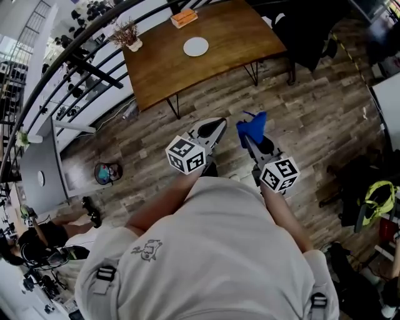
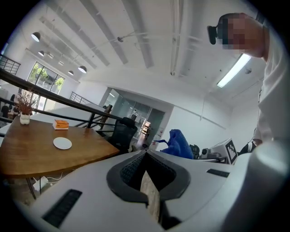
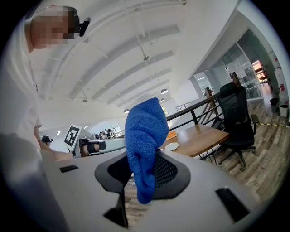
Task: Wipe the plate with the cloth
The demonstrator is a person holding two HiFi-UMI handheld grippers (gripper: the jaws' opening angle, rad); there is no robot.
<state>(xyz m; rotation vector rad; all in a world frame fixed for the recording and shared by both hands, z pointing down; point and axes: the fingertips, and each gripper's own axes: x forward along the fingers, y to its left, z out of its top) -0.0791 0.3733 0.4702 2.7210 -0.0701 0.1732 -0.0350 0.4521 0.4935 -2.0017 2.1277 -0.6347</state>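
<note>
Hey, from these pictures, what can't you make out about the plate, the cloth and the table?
Plate: too small in every view to tell clean from dirty.
Orange thing at the table's far edge: too small in the head view to name.
Right gripper: in the head view the blue cloth covers its tips.

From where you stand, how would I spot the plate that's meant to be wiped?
Find the big brown wooden table ahead. The plate lies flat near the middle of its top. It is the only round white thing there, set apart from the orange box and the potted twigs at the table's edges.
</note>
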